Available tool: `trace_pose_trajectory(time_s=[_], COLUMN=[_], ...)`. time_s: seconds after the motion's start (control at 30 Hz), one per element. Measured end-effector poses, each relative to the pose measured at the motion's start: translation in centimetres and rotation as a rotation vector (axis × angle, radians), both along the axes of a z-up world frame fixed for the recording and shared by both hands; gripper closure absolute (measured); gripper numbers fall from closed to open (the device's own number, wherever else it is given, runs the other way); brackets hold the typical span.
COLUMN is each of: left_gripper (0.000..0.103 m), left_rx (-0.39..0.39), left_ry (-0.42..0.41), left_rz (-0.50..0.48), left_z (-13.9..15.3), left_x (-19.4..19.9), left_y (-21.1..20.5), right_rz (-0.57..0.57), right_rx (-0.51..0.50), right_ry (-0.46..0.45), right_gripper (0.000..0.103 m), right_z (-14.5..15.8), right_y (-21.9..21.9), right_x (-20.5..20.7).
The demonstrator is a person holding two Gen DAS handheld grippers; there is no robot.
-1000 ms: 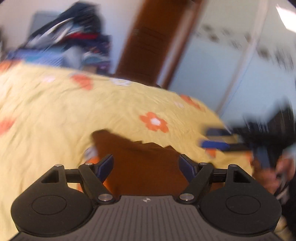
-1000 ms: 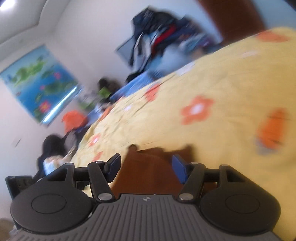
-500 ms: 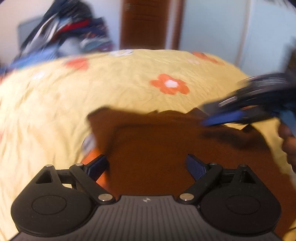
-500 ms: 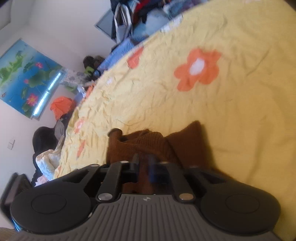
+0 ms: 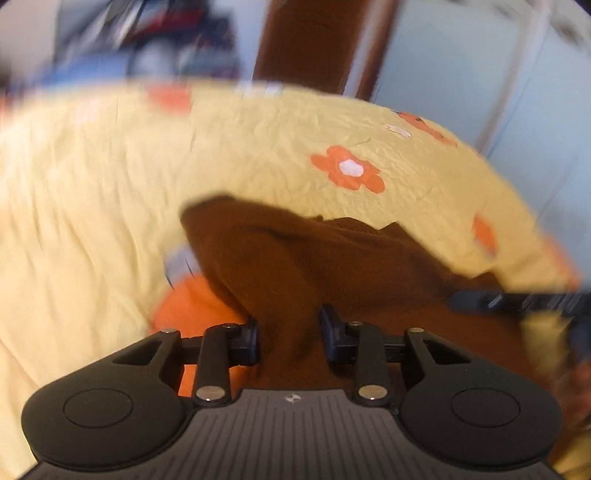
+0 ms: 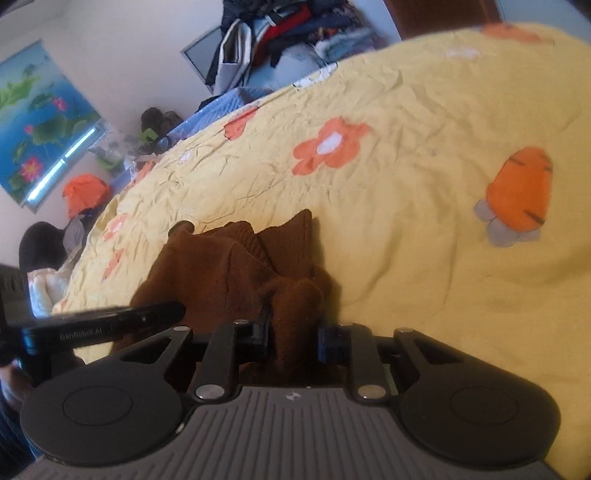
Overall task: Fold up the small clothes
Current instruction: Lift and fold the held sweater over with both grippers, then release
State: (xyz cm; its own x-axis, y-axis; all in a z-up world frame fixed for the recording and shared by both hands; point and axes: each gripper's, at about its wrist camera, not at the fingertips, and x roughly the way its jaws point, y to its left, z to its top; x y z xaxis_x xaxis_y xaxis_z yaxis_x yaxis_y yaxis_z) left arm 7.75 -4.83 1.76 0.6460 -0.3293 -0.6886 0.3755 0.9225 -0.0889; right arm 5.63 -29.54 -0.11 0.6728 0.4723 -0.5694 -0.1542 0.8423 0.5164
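Observation:
A small brown knit garment (image 5: 332, 258) lies bunched on a yellow bedcover (image 5: 92, 184) printed with orange flowers. My left gripper (image 5: 290, 332) is low over its near edge. The jaws are closing, and a raised fold of the brown cloth fills the gap between them. In the right wrist view the same garment (image 6: 221, 266) shows ribbed edges sticking up. My right gripper (image 6: 293, 332) is closing too, with a bunched lump of the cloth pinched between its pads. One of the left gripper's fingers (image 6: 147, 312) reaches onto the garment from the left.
The yellow bedcover (image 6: 406, 110) spreads wide beyond the garment. A pile of clothes (image 6: 280, 33) is heaped at the far side of the bed. A brown door (image 5: 306, 37) and a pale wardrobe (image 5: 461, 55) stand behind. A lotus picture (image 6: 37, 122) hangs on the wall.
Both grippers have sunk onto the brown garment and their wide-open jaws have closed in on folds of it. The cloth has bunched up between them.

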Motion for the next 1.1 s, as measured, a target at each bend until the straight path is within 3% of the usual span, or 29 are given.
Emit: trace_pose_trajectory(time_s=[0.07, 0.13, 0.17, 0.2, 0.27, 0.37, 0.4, 0.43, 0.47, 0.5, 0.53, 0.57, 0.63, 0.73, 0.77, 0.83, 0.87, 0.93, 0.97, 1.0, 1.03, 1.1], left_gripper=[0.071, 0.065, 0.055, 0.039, 0.018, 0.018, 0.019, 0.019, 0.02, 0.045, 0.063, 0.081, 0.083, 0.081, 0.079, 0.077, 0.076, 0.069, 0.057, 0.038, 0.031, 0.03], left_rx=[0.09, 0.072, 0.027, -0.033, -0.209, -0.469, -0.546, -0.594, -0.61, -0.588, -0.527, -0.458, -0.366, -0.222, -0.17, -0.085, -0.049, -0.007, -0.005, -0.018, -0.031, -0.007], left_ry=[-0.093, -0.099, -0.082, -0.057, 0.073, 0.282, 0.308, 0.345, 0.364, 0.369, 0.375, 0.352, 0.296, 0.228, 0.192, 0.084, 0.022, -0.108, -0.173, -0.208, -0.212, -0.173], left_rz=[-0.031, -0.035, -0.025, -0.016, -0.007, 0.015, 0.013, -0.001, -0.01, -0.021, -0.033, -0.038, -0.098, -0.155, -0.166, -0.171, -0.182, -0.183, -0.182, -0.197, -0.219, -0.25], left_z=[-0.3, -0.1, 0.2, 0.4, 0.4, -1.2, -1.7, -2.2, -2.3, -2.2, -2.2, -2.2, -1.7, -0.9, -0.3, 1.5, 2.4, 4.0, 4.4, 4.5, 4.5, 3.2], left_x=[-1.9, -3.8, -4.7, -5.6, -6.6, -7.7, -8.2, -8.6, -8.8, -9.0, -9.1, -9.2, -9.6, -10.3, -10.8, -12.5, -13.5, -14.9, -15.5, -15.7, -15.5, -14.7], left_y=[-0.8, -0.3, 0.5, 1.6, 4.3, 7.7, 8.4, 8.6, 8.4, 7.9, 7.2, 6.6, 6.0, 5.1, 4.8, 4.4, 4.0, 2.9, 2.1, 1.2, 0.2, -1.9], right_rz=[-0.027, -0.057, -0.077, -0.088, -0.04, 0.045, 0.065, 0.083, 0.096, 0.106, 0.11, 0.109, 0.116, 0.102, 0.1, 0.063, 0.028, 0.013, 0.01, 0.02, 0.046, 0.085], right_rx=[0.081, 0.128, 0.128, 0.129, 0.171, 0.231, 0.22, 0.193, 0.161, 0.124, 0.098, 0.094, 0.083, 0.115, 0.097, 0.036, 0.007, -0.013, -0.007, 0.01, 0.026, 0.014], right_ry=[-0.002, -0.006, 0.007, 0.012, 0.005, 0.065, 0.087, 0.108, 0.08, 0.071, 0.077, 0.065, 0.038, 0.045, 0.042, 0.028, -0.013, -0.132, -0.177, -0.203, -0.21, -0.18], right_gripper=[0.079, 0.068, 0.054, 0.034, 0.02, 0.02, 0.02, 0.021, 0.031, 0.051, 0.063, 0.068, 0.078, 0.08, 0.075, 0.053, 0.047, 0.048, 0.047, 0.044, 0.041, 0.032], right_z=[-0.8, -0.8, -0.3, 0.1, 0.8, 0.4, 0.0, -0.3, -0.5, -0.6, -0.8, -0.9, -1.3, -1.5, -1.1, 0.4, 1.6, 4.3, 5.4, 6.2, 6.6, 6.1], right_y=[-1.5, -2.2, -2.3, -2.3, -2.4, -1.8, -1.3, -0.5, 0.0, 0.6, 0.9, 1.0, 0.7, 0.1, 0.3, 0.5, 0.5, 0.9, 1.3, 1.9, 2.7, 4.8], right_x=[-0.9, -2.0, -2.7, -3.7, -6.0, -8.4, -9.0, -9.3, -9.9, -10.2, -10.4, -10.6, -11.0, -11.4, -11.7, -12.3, -12.8, -13.2, -12.9, -12.1, -10.9, -8.1])
